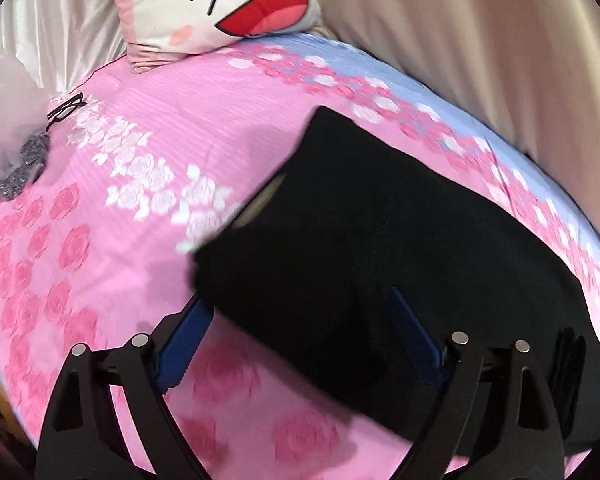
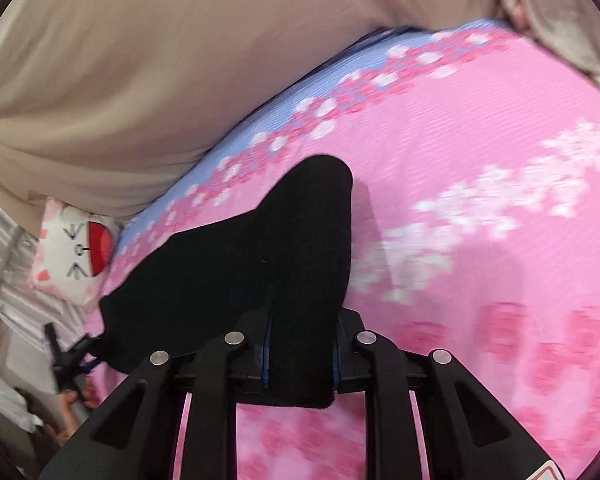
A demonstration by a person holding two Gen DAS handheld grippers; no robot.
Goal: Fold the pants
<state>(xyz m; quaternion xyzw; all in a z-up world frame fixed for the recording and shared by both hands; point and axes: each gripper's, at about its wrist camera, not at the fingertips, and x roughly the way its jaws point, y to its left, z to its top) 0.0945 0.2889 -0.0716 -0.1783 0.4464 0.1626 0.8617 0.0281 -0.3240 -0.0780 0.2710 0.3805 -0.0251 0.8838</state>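
Black pants (image 1: 380, 232) lie folded on a pink floral bedspread (image 1: 112, 248). In the left wrist view my left gripper (image 1: 296, 304) is open, its blue pads (image 1: 184, 340) wide apart, the near edge of the pants lying over the gap between them. In the right wrist view my right gripper (image 2: 300, 344) is shut on a thick bunch of the black pants (image 2: 236, 264), which rise from between the fingers and drape away to the left. The left gripper (image 2: 66, 354) and the hand holding it show small at the lower left there.
A white cartoon-face pillow (image 1: 228, 4) lies at the head of the bed, also in the right wrist view (image 2: 78, 252). A beige curtain (image 1: 480, 52) hangs along the far side. A dark patterned item (image 1: 24, 164) and clear plastic lie at the left edge.
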